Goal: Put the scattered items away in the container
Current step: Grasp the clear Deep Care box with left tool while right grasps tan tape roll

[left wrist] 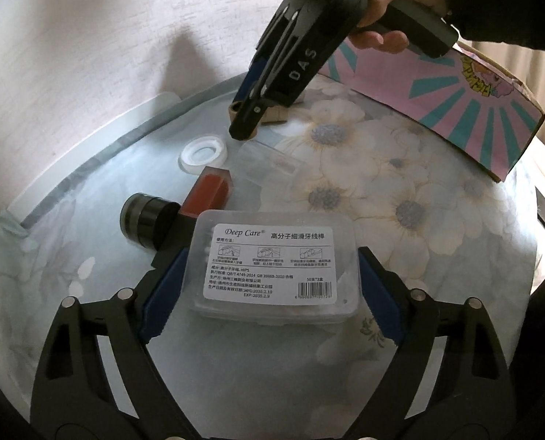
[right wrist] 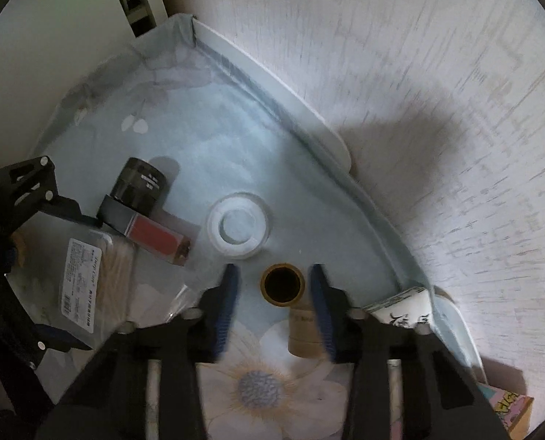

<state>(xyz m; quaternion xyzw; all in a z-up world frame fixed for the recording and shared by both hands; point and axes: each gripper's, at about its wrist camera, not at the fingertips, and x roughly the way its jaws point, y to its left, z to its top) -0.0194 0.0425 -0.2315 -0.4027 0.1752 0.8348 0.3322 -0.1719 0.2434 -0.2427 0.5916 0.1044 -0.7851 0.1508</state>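
My left gripper [left wrist: 272, 289] is open around a clear plastic floss-pick box [left wrist: 272, 267] with a white label; its blue pads stand at both sides of the box, with a small gap. The box also shows in the right wrist view [right wrist: 89, 278]. My right gripper [right wrist: 276, 311] is open, its fingers on either side of a tan cardboard tube [right wrist: 283, 282] that lies on the table. In the left wrist view the right gripper [left wrist: 246, 124] points down at that tube [left wrist: 272, 113]. The pink-and-teal cardboard container [left wrist: 455, 110] stands at the back right.
A black cylinder [left wrist: 144, 220], a red lip-gloss tube [left wrist: 210, 194], a white ring lid [left wrist: 202, 156] and a clear plastic packet [left wrist: 268, 163] lie on the floral tablecloth [left wrist: 400, 201]. A wall runs behind. A white printed item [right wrist: 404, 308] lies by the right gripper.
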